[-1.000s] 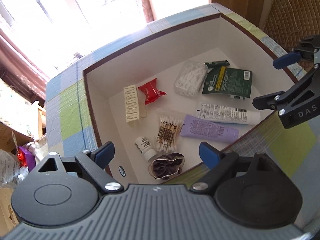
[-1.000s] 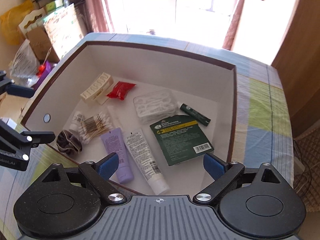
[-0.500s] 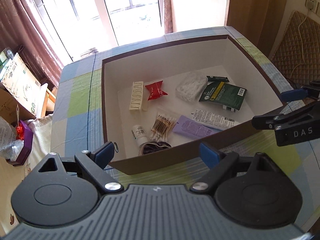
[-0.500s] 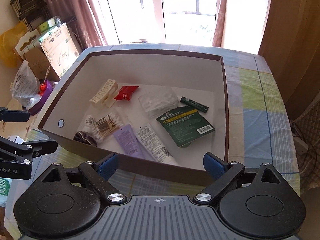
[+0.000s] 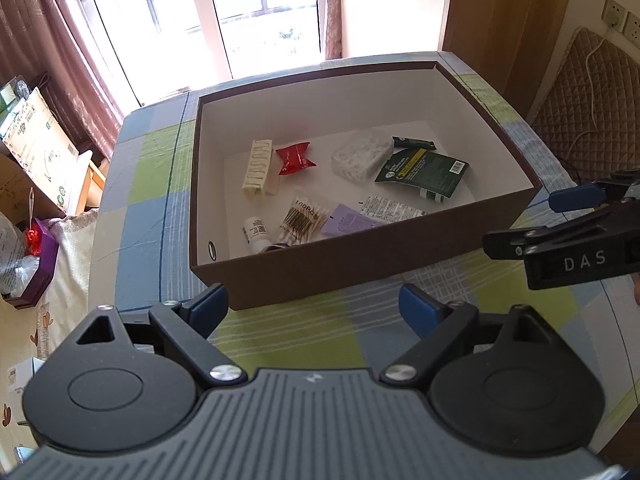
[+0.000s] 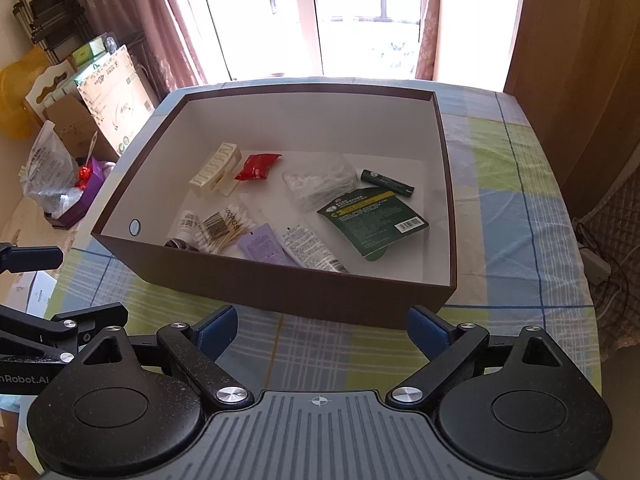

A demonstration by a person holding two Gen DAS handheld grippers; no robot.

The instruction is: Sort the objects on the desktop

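Lying loose on the white floor of the brown box (image 6: 256,280), all the small desktop objects are already gathered inside it. The box sits on the checked tablecloth (image 6: 520,216), closer to the table's far edge by the window.

Counted: one cream hair claw (image 6: 215,169) and one red sachet (image 6: 257,166) toward the far-left corner; one clear plastic case (image 6: 320,179) mid-floor; one dark green stick (image 6: 387,183) and one green packet (image 6: 372,220) toward the right wall; one white tube (image 6: 308,249), one purple tube (image 6: 261,246), one pack of cotton swabs (image 6: 224,229), one small white bottle (image 6: 187,222) and one dark scrunchie (image 6: 180,245) along the near wall. Ten items, none seen on the cloth outside.

Left gripper (image 5: 314,307) and right gripper (image 6: 322,330) are both held spread wide with nothing between the pads, above the cloth just outside the near wall.

This fits either items dropped in and done, or a box waiting to be sorted out; it cannot be settled from here.

Risks: near-wall items are half hidden behind the rim, so a reach could clip the wall and shift the box. Flat packets and the swab pack could be pinched together. Glare from the window washes out the clear case.
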